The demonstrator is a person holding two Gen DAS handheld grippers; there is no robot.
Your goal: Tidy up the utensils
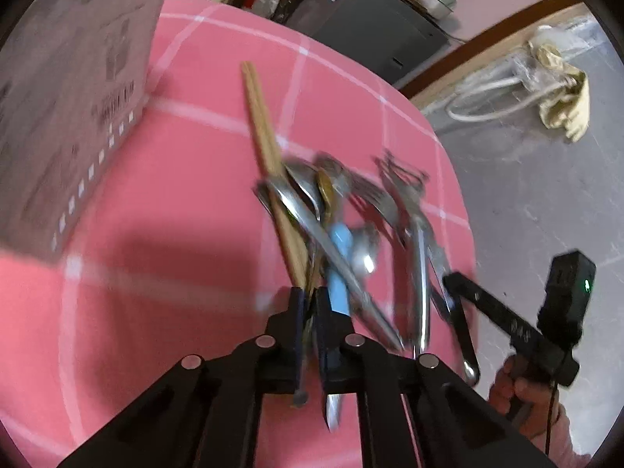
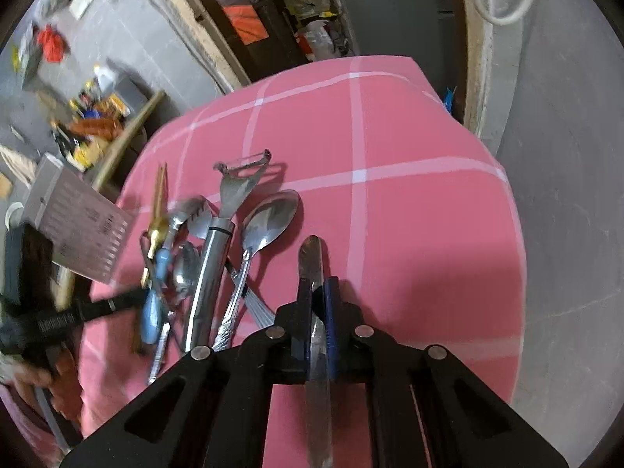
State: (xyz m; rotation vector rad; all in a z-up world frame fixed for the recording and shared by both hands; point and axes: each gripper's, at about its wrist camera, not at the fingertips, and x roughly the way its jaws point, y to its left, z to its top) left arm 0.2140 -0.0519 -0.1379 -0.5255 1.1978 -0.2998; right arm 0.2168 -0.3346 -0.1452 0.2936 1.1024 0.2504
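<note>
A pile of utensils [image 1: 343,226] lies on the pink checked cloth [image 1: 175,163]. In the right wrist view it holds a steel peeler [image 2: 222,234], a large spoon [image 2: 269,214], a blue-handled tool [image 2: 154,296] and smaller spoons. My left gripper [image 1: 309,296] is shut on wooden chopsticks [image 1: 265,148] that point away over the pile. My right gripper [image 2: 319,284] is shut on a table knife [image 2: 314,312], held to the right of the pile above the cloth. The right gripper also shows in the left wrist view [image 1: 460,288].
A grey cardboard box [image 1: 66,97] stands on the cloth to the left of the pile; it also shows in the right wrist view [image 2: 78,218]. The table edge drops to a concrete floor [image 2: 565,234] on the right. Clutter lies on the floor beyond.
</note>
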